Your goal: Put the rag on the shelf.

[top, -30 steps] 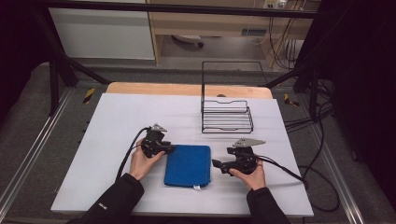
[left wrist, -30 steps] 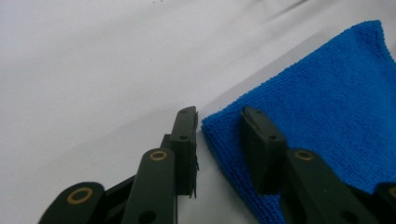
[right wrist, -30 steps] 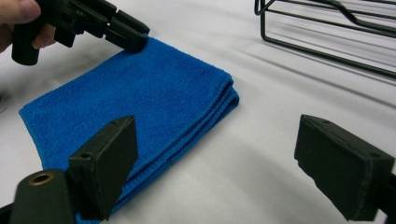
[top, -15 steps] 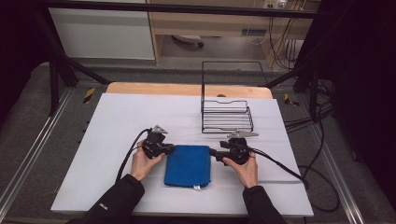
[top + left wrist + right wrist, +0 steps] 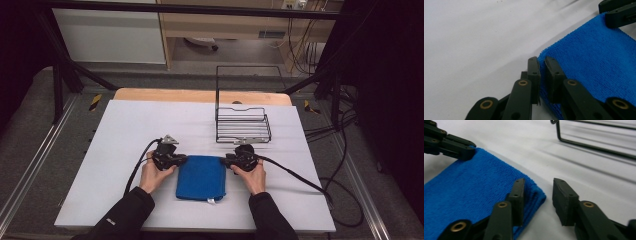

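The person wears dark long sleeves (image 5: 125,217). Each hand-held gripper is black: the left hand-held gripper (image 5: 181,160) carries a grey three-cornered plate and trails a black cable, while the right hand-held gripper (image 5: 229,161) trails another; brass-coloured rivets stud the jaw links.

The folded terry cloth (image 5: 201,177) in the lower middle of the high view is a strong plain blue with a small white tag, and it lies on a plain white table cover (image 5: 120,135). The left gripper (image 5: 542,75) and right gripper (image 5: 537,195) are matt black with brass-coloured rivets. The wire rack (image 5: 243,124) in the upper right is black, and the table edge (image 5: 165,95) behind is light wood.
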The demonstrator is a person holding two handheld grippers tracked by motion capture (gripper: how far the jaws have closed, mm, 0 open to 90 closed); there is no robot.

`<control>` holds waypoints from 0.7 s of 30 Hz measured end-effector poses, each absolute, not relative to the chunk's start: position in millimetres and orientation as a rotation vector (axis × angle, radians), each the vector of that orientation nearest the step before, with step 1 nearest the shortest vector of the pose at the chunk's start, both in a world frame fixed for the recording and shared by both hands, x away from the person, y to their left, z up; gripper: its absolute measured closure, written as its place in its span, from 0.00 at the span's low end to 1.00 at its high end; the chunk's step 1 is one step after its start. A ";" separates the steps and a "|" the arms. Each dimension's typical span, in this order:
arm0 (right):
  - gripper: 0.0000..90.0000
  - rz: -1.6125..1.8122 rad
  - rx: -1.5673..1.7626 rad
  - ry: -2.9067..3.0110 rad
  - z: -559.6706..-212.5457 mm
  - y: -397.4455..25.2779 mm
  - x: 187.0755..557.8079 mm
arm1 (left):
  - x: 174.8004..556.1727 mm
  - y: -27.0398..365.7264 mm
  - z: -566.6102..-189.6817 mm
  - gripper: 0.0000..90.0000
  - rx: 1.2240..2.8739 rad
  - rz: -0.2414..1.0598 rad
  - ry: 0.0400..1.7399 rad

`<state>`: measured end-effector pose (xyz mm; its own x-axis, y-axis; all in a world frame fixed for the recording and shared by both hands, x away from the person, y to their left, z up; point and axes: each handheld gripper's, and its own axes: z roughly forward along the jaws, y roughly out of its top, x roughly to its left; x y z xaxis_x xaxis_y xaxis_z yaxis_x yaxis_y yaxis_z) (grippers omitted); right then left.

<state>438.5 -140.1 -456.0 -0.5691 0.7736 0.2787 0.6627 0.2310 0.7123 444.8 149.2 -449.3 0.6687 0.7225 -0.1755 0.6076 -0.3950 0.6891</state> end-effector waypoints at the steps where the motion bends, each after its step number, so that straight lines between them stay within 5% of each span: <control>1: 0.75 1.261 1.388 2.362 -456.1 -139.7 438.2 | 444.7 149.2 -449.2 0.92 2.128 0.196 1.021; 11: 0.92 1.284 1.475 2.382 -457.6 -138.1 438.5 | 445.4 151.1 -449.8 0.92 2.116 0.178 1.023; 21: 0.94 1.311 1.469 2.368 -453.7 -138.6 432.4 | 443.9 158.5 -442.2 0.96 2.066 0.126 1.024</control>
